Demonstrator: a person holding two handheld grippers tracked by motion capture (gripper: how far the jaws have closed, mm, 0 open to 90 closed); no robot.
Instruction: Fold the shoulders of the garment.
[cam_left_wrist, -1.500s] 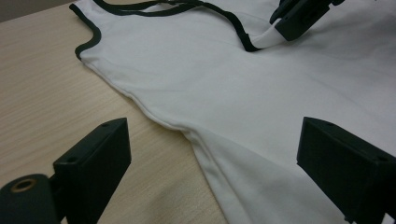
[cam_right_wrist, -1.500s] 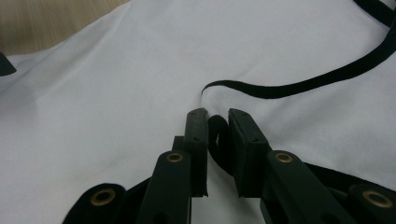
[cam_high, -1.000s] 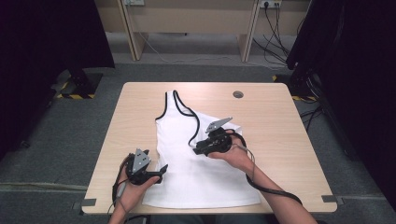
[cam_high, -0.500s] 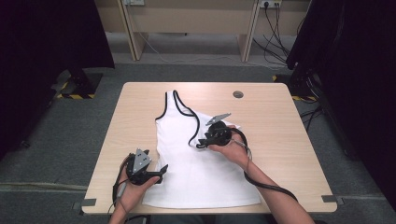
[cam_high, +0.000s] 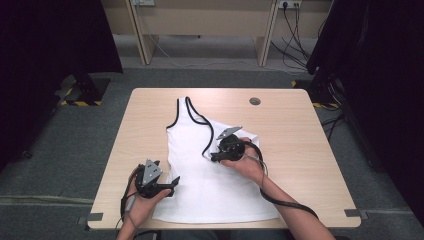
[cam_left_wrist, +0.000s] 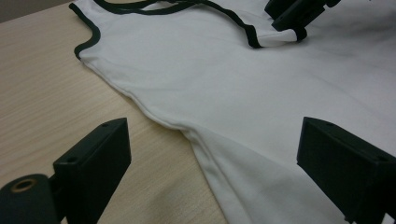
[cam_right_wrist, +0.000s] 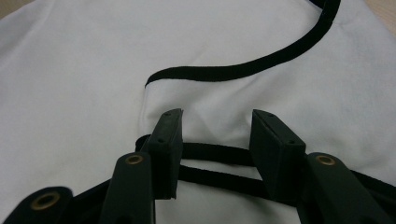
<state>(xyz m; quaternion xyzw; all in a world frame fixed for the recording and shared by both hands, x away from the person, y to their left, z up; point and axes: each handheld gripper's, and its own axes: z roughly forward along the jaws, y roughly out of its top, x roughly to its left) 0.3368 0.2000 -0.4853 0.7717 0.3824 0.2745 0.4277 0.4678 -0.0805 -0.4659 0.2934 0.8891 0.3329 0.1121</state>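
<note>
Folding step: your right gripper (cam_high: 214, 156) has just been opening, jaws apart astride folded-over strap, no longer pinching. Your left gripper (cam_high: 172, 183) jaws wide apart, hovering at side seam. Next, as I judge: grab hem, fold up. White tank top (cam_high: 210, 190), black-trimmed, flat on tabletop (cam_high: 300, 130), near you.

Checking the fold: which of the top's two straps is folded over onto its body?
The strap by the right gripper; the other strap lies flat toward the far edge.

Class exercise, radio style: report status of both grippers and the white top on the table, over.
Left gripper open at tank top's side edge. Right gripper jaws just opening, black-trimmed strap between them, unpinched. Table: nothing blocking.
</note>
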